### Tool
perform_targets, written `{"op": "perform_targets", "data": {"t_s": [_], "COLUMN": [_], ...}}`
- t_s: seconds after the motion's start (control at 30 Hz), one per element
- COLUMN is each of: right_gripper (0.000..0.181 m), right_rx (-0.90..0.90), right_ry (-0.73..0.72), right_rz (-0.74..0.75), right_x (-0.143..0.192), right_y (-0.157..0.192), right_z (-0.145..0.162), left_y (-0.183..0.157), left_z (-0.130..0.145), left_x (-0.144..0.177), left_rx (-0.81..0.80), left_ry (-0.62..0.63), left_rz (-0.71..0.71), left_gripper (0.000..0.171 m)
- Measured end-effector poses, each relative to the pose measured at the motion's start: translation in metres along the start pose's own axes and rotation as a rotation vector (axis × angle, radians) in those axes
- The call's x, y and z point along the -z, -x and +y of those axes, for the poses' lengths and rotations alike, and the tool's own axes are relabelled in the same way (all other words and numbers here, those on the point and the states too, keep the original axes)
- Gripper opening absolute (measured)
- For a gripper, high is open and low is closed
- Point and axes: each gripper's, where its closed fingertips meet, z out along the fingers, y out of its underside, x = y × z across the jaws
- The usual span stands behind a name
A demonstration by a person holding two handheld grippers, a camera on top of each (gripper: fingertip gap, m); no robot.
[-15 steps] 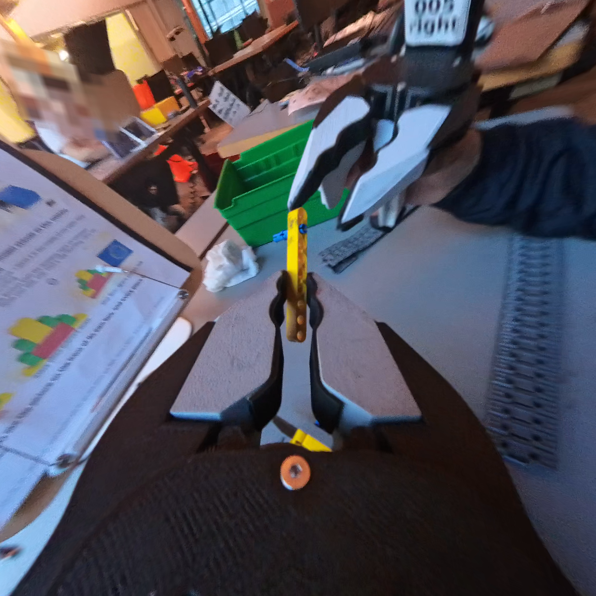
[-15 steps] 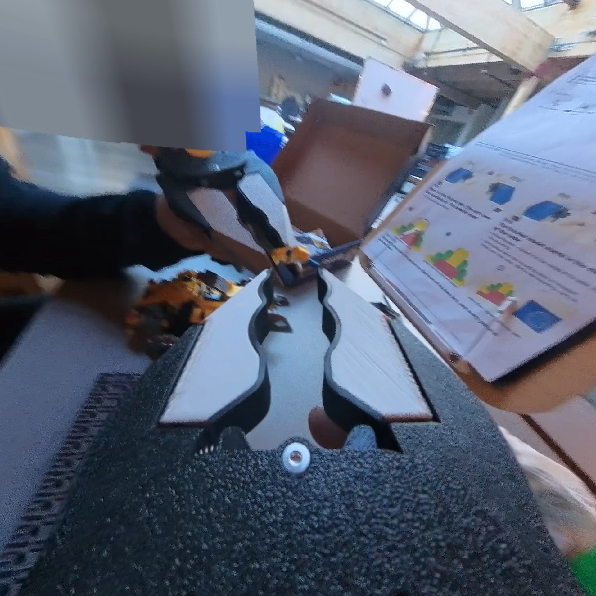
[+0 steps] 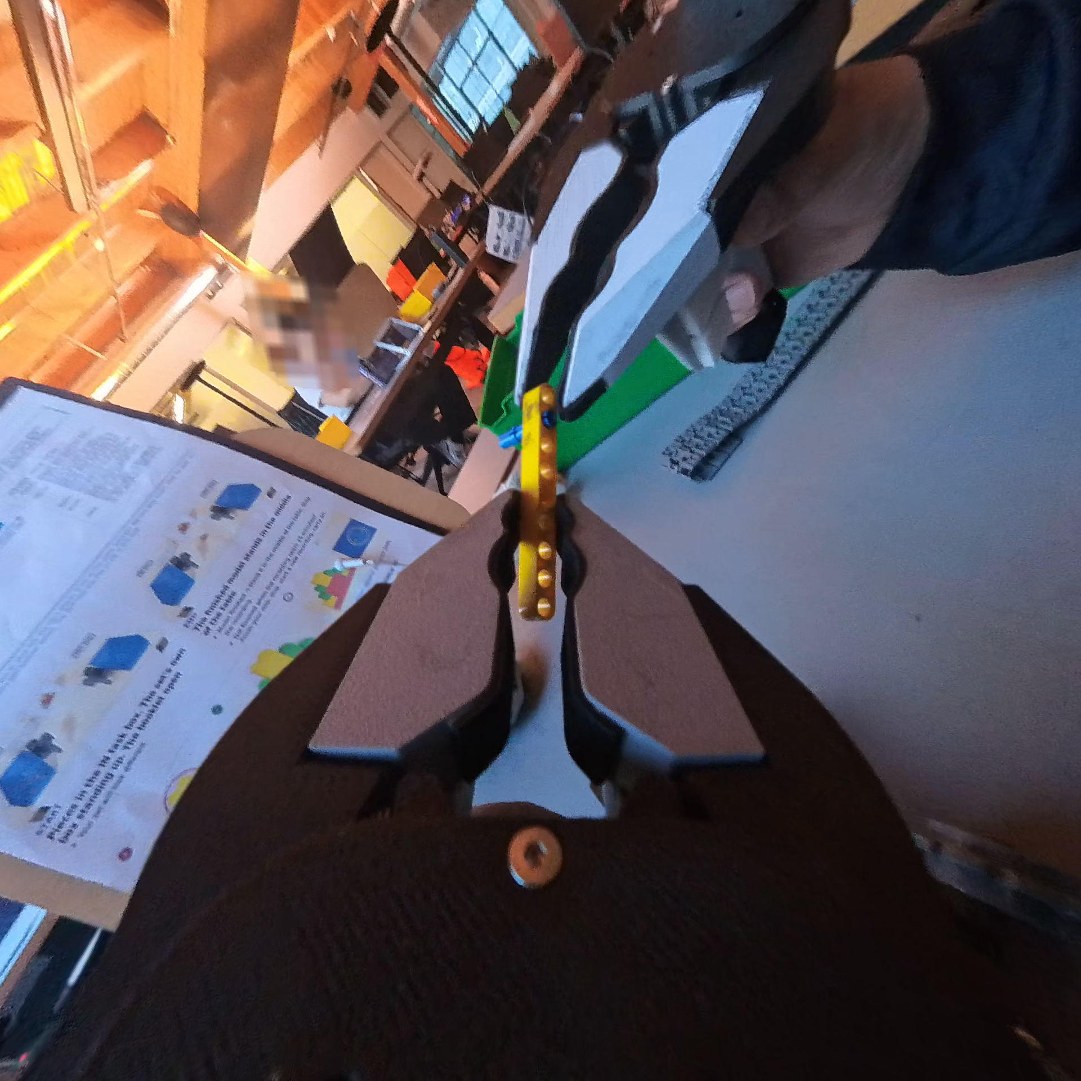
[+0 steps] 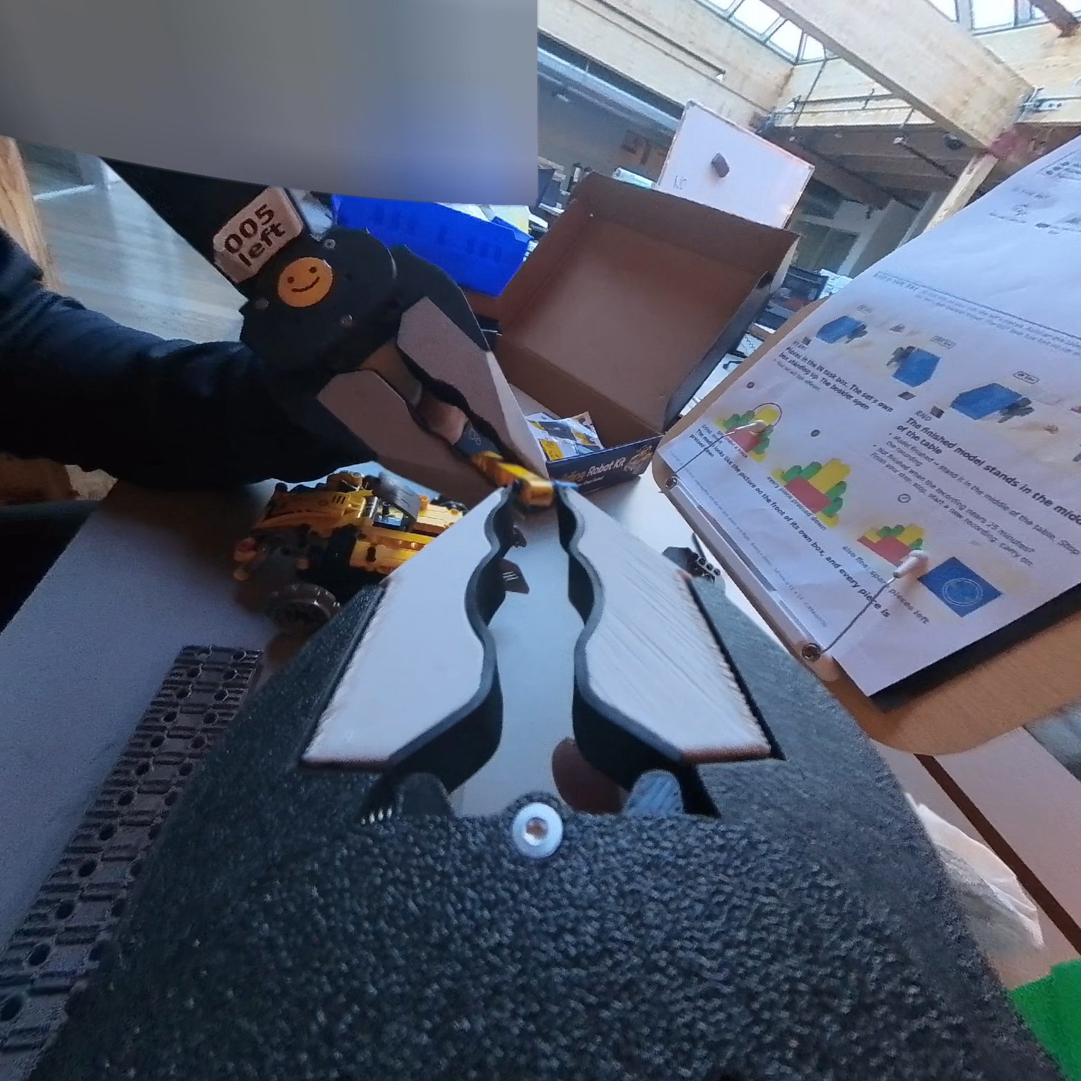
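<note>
My left gripper (image 3: 537,509) is shut on a yellow beam with holes (image 3: 538,462) and holds it edge-on above the grey table (image 3: 877,526). A small blue pin (image 3: 510,437) sticks out near the beam's far end. My right gripper (image 4: 531,503) is open, and its tips straddle that far end (image 4: 531,492). It also shows in the left wrist view (image 3: 553,400), held by a hand in a dark sleeve. The left gripper also shows in the right wrist view (image 4: 517,475).
A yellow toy vehicle model (image 4: 345,538) stands on the table below the left gripper. An open cardboard box (image 4: 620,327) stands behind, with a blue bin (image 4: 433,240) beyond it. A tilted instruction board (image 4: 877,468) is on the right. A black tread strip (image 4: 117,789) and a green bin (image 3: 632,380) are nearby. Only a small space, under 4 cm, lies between the two pairs of fingers. From the left gripper's tips to the yellow toy vehicle model (image 4: 345,538) is close to 15 cm.
The two grippers have come closer together. The right gripper's tips now sit around the beam's far end. The left wrist view has rolled, and the left gripper still holds the beam.
</note>
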Motion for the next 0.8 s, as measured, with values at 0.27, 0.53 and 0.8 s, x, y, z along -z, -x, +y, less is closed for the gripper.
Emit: {"op": "perform_targets", "data": {"t_s": [0.27, 0.53, 0.8], "right_gripper": [0.0, 0.008, 0.006], "right_rx": [-0.011, -0.044, -0.049], "right_ry": [-0.021, -0.03, -0.039], "right_rz": [-0.067, -0.06, -0.094], "right_x": [-0.003, -0.003, -0.001], "right_y": [0.012, 0.008, 0.014], "right_z": [-0.001, -0.002, -0.003], "left_y": [0.002, 0.0, -0.008], "left_z": [-0.001, -0.001, 0.005], "left_x": [0.001, 0.001, -0.003], "left_rx": [-0.033, -0.039, -0.051], "left_ry": [-0.001, -0.003, 0.037], "left_rz": [-0.027, -0.023, 0.012], "left_gripper": [0.009, 0.008, 0.008]}}
